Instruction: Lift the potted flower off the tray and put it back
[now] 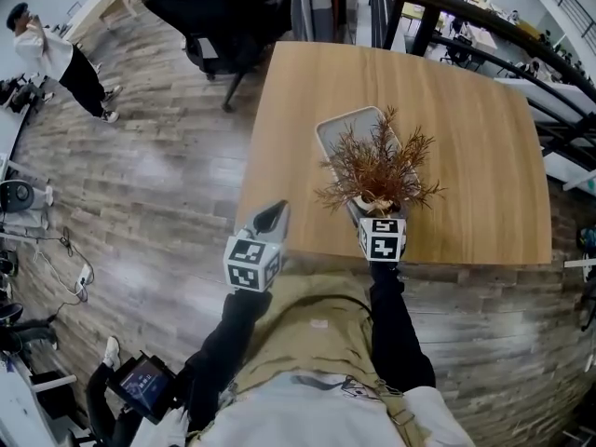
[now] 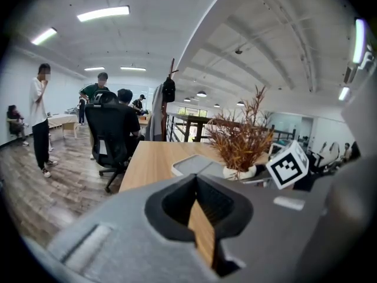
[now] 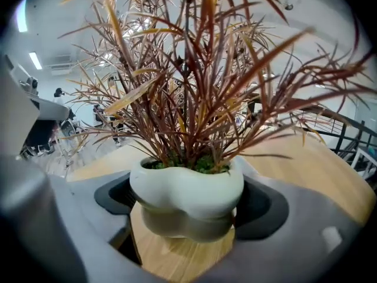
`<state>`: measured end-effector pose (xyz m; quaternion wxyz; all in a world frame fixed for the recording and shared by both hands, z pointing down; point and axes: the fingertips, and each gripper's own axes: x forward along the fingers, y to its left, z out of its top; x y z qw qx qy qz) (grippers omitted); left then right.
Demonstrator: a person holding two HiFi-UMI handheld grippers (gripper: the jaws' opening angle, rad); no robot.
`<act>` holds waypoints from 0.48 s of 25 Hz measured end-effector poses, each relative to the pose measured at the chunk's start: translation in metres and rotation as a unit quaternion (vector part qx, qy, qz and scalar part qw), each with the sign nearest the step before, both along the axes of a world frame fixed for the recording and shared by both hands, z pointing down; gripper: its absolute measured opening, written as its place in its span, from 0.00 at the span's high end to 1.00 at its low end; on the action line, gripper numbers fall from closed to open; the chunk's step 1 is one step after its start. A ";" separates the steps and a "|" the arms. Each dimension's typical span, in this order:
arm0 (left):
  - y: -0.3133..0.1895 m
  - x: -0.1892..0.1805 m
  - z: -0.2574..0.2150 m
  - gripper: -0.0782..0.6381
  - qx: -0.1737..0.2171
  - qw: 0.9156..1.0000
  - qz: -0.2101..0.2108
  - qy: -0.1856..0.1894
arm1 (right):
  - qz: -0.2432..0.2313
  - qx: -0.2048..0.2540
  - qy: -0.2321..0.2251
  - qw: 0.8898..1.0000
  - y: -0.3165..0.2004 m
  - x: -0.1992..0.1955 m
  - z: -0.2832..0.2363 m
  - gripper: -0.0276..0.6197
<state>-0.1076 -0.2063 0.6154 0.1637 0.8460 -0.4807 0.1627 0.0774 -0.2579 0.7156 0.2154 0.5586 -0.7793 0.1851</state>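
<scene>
the potted flower (image 3: 185, 187) is pinched between the fingers (image 3: 294, 240) of the right gripper (image 1: 375, 210), over the bare wood of the bench (image 1: 466, 119) and just beside the grey tray (image 1: 337, 130). the left gripper (image 1: 272, 216) hangs at the bench edge, fingers pressed together and empty. around the bench are plank floor (image 1: 158, 184) and a black chair (image 1: 219, 26).

Tray (image 1: 346, 128) on the desk (image 1: 466, 138); pot (image 3: 185, 187) just near of it, in the right gripper (image 1: 371, 209); left gripper (image 1: 271, 218) further left.

Black sleeves (image 1: 233, 335), khaki top (image 1: 312, 319); grey left gripper (image 1: 271, 218) and right gripper (image 1: 370, 214) (black-and-white marker cubes (image 1: 252, 262)).
</scene>
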 end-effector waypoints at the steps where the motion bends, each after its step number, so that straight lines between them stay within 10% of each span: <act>1: -0.001 0.002 0.003 0.89 -0.001 1.000 0.002 0.000 | 0.002 -0.001 0.000 1.000 -0.001 0.002 0.005 0.18; 12: -0.008 0.006 0.025 0.89 0.000 1.000 0.009 -0.002 | 0.004 0.017 -0.007 1.000 -0.018 0.001 0.035 0.18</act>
